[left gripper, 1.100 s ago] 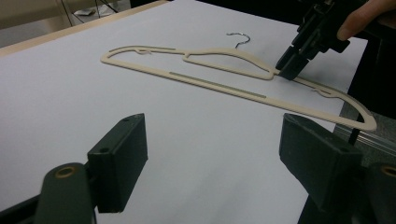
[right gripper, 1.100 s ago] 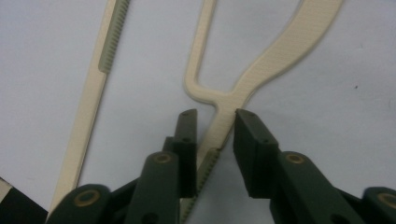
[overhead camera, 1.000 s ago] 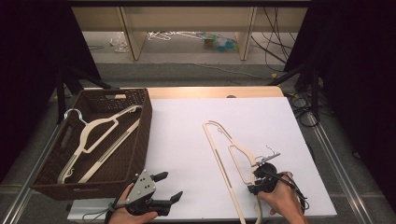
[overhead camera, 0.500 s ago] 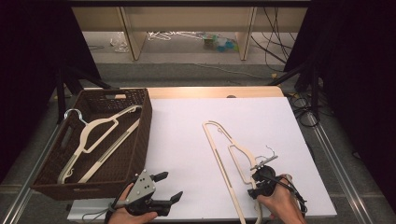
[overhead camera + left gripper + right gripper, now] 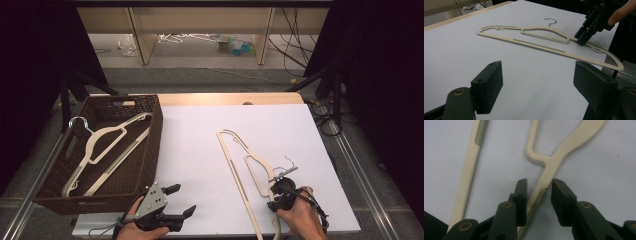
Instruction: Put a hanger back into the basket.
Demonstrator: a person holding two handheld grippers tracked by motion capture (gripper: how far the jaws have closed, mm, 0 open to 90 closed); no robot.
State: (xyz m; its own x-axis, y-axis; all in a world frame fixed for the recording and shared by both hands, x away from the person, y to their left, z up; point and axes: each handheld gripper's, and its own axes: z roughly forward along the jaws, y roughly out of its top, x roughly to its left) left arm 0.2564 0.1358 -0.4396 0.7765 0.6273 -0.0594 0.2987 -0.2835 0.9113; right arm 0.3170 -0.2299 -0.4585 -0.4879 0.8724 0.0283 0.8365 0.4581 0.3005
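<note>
A cream plastic hanger (image 5: 235,155) with a metal hook lies flat on the white table sheet, right of centre. My right gripper (image 5: 278,197) is down at its near shoulder arm. In the right gripper view the ribbed arm of the hanger (image 5: 571,140) runs between the jaws of the right gripper (image 5: 539,182). They have just been closing, and a thin gap still shows on the left side. My left gripper (image 5: 185,199) rests open at the front edge with nothing between its fingers. From the left gripper (image 5: 539,65) I look across at the hanger (image 5: 536,45) and the right gripper (image 5: 584,37).
A dark wicker basket (image 5: 150,150) stands at the left with two more cream hangers (image 5: 107,135) inside. The wooden table edge (image 5: 225,98) runs along the back. Cables trail beside the table on the right.
Both hands stay where they were and the hanger has not shifted. The high view is too small to show the right jaws' movement.
</note>
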